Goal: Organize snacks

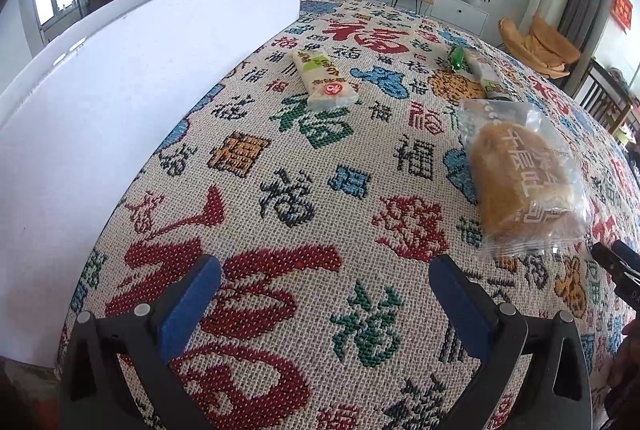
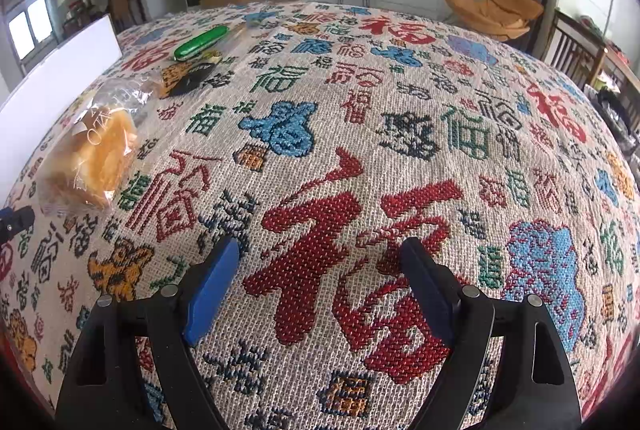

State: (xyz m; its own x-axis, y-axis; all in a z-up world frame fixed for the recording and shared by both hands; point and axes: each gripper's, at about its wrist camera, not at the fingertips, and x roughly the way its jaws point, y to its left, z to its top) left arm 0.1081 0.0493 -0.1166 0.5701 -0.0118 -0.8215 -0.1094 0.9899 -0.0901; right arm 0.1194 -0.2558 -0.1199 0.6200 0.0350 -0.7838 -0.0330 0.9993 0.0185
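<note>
My left gripper (image 1: 324,270) is open over the patterned tablecloth (image 1: 280,213), nothing between its blue pads. A bagged bread roll (image 1: 520,181) lies ahead to its right. Farther off lie a pale wrapped bar (image 1: 324,79), a green packet (image 1: 456,57) and a light wrapped snack with a dark end (image 1: 490,77). My right gripper (image 2: 324,262) is open too, above bare cloth (image 2: 360,149). In the right wrist view the bread roll (image 2: 94,157) lies far left, with the green packet (image 2: 200,43) and a dark packet (image 2: 192,79) beyond it.
A tall white box wall (image 1: 120,89) runs along the left of the table and shows as the white box (image 2: 56,89) at the left of the right wrist view. A black gripper tip (image 1: 616,262) enters at the right edge. Chairs and a TV cabinet stand behind the table.
</note>
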